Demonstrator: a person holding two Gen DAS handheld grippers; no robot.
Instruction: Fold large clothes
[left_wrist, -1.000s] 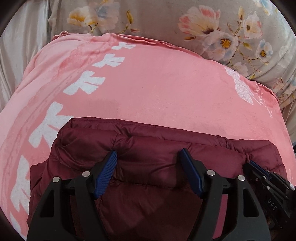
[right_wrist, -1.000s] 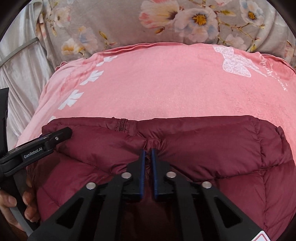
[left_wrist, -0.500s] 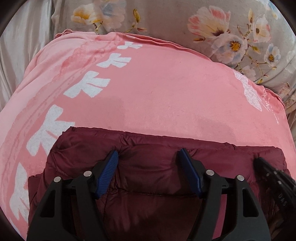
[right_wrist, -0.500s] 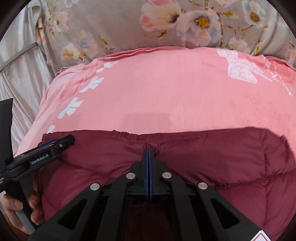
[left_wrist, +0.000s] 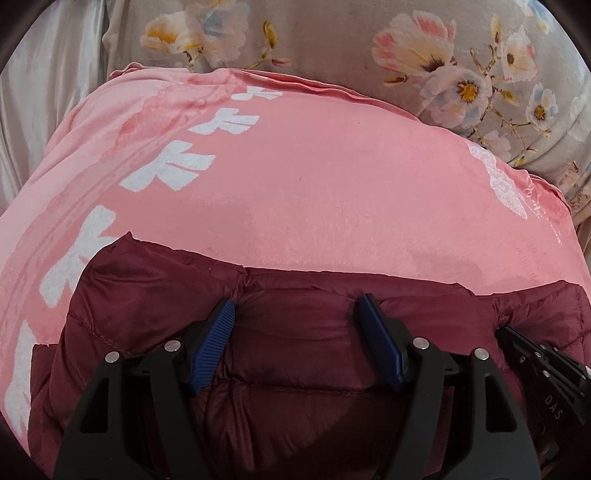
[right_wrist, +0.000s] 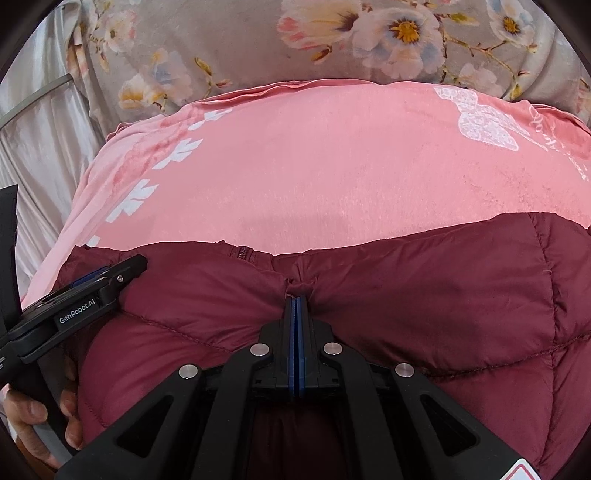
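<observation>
A dark maroon quilted puffer jacket (right_wrist: 424, 295) lies on a pink blanket (right_wrist: 314, 166) printed with white leaf shapes. Behind is grey bedding (left_wrist: 332, 44) with pink-and-white flowers.

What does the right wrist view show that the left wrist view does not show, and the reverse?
Only the right wrist view shows the zipper at the edge of the maroon puffer jacket, the person's hand on the left tool's handle, and the right tool shut on a pinch of jacket fabric. Only the left wrist view shows the left tool from behind, jaws wide around a puffy section. Both show the jacket, the pink blanket and the floral bedding.
</observation>
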